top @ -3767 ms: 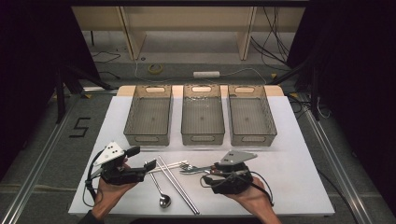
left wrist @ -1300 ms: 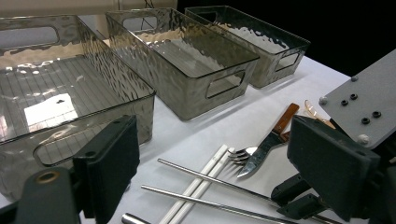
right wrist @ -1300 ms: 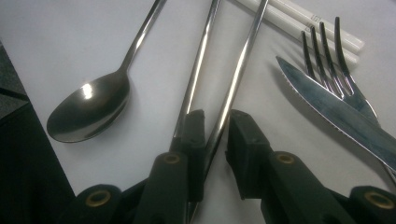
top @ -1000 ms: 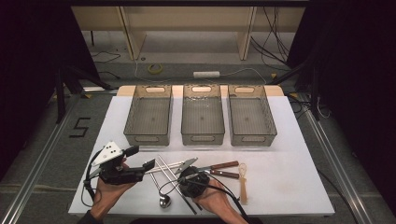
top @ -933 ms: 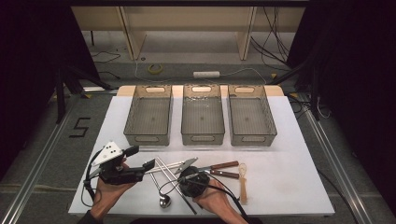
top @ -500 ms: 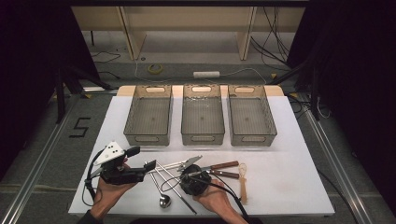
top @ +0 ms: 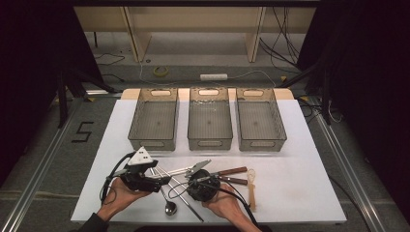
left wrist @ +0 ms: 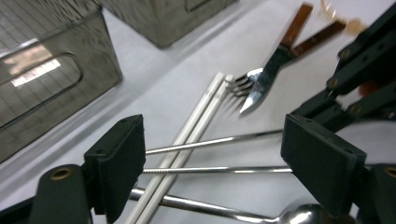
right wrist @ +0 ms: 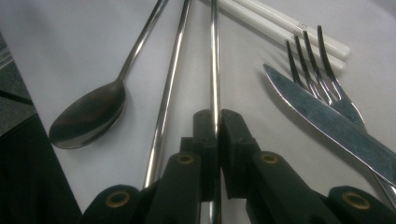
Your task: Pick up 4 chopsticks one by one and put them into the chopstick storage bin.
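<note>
The right gripper (right wrist: 217,122) has its two black jaws pressed together on a thin, round steel chopstick (right wrist: 214,60), which runs straight away from the pads across the white table (right wrist: 79,42). A second steel chopstick (right wrist: 169,88) lies just beside it, and beyond that rests a shiny metal spoon (right wrist: 88,114) with its bowl near the table's edge. On the other side of the pinched chopstick lie a steel fork (right wrist: 322,70) and a steel table knife (right wrist: 327,126), the knife blade crossing over the fork's tines, and a pair of white plastic chopsticks (right wrist: 280,28) lies farther off. In the high view the right gripper (top: 196,180) sits low over this cluster of cutlery at the near part of the table, with a small pale wooden spoon (top: 251,186) off to its side. The left gripper (left wrist: 212,163) holds its jaws spread wide; they have just been closing a little, with the two steel chopsticks and the white pair lying in the gap between them, untouched by the pads. Three grey translucent plastic bins (top: 210,123) stand in a row farther back on the table.
</note>
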The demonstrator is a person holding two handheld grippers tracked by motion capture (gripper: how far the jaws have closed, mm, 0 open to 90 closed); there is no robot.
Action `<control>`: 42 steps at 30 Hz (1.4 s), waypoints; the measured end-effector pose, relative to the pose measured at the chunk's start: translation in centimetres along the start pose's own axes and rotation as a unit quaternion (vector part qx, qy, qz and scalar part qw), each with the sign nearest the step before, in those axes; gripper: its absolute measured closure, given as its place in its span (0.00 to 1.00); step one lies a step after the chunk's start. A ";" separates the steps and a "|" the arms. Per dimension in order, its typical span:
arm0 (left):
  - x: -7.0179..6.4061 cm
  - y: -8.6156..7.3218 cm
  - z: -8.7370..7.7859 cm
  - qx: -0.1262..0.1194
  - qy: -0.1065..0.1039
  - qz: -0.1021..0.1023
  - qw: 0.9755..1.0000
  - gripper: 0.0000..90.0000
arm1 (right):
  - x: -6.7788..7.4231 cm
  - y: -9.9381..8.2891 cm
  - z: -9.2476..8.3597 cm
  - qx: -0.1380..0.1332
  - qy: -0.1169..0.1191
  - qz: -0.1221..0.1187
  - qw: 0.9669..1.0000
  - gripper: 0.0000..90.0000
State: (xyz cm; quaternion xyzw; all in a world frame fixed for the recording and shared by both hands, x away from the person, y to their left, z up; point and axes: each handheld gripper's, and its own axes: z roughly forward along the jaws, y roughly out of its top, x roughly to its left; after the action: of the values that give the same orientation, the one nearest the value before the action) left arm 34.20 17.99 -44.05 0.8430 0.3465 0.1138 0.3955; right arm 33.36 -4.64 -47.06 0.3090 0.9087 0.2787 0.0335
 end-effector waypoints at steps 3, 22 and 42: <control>-0.4 0.3 0.6 0.023 -0.004 0.030 0.999 0.25 | -0.2 0.1 -0.4 -0.004 0.001 -0.005 1.000 0.96; -3.1 1.4 2.6 0.090 0.001 0.174 0.981 0.32 | -0.2 0.8 -3.4 0.000 0.011 -0.068 0.998 0.96; -4.0 1.0 2.7 0.114 -0.028 0.222 0.968 0.68 | 0.5 1.0 -3.8 0.009 0.036 -0.128 0.991 0.96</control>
State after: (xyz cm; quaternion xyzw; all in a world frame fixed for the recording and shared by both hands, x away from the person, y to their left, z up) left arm 33.00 13.24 -44.74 0.9410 0.1507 0.1350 0.2714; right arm 32.60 -5.52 -43.30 0.1804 0.9437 0.2753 0.0334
